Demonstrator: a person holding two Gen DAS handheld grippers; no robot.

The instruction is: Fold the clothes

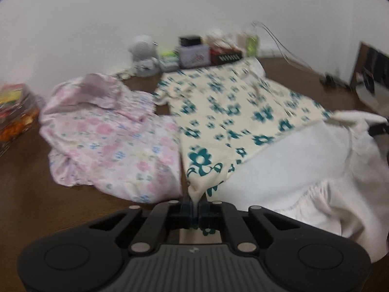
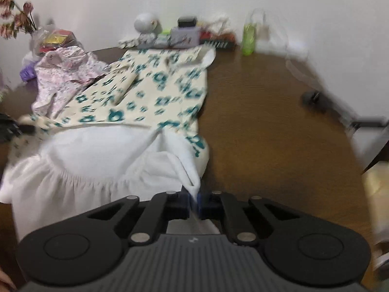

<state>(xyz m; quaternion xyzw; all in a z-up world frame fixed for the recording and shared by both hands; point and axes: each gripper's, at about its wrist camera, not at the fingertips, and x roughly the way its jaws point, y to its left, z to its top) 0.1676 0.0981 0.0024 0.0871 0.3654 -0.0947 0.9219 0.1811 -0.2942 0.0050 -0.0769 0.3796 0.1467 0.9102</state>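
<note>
Cream floral dress [image 1: 233, 112] lies flat on the brown table [image 2: 267, 121], its near corners pinched by the left gripper [image 1: 196, 200] and right gripper [image 2: 194, 198]. Thin bites could slip; uneven lifting might drag the pink garment [image 1: 109, 136] alongside.

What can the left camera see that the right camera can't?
Only the left wrist view shows the left gripper pinching the teal-flowered dress up close. Only the right wrist view shows dried flowers and the right gripper pinching that dress's white side. Both show the pink floral garment, the green bottle and the brown table.
</note>
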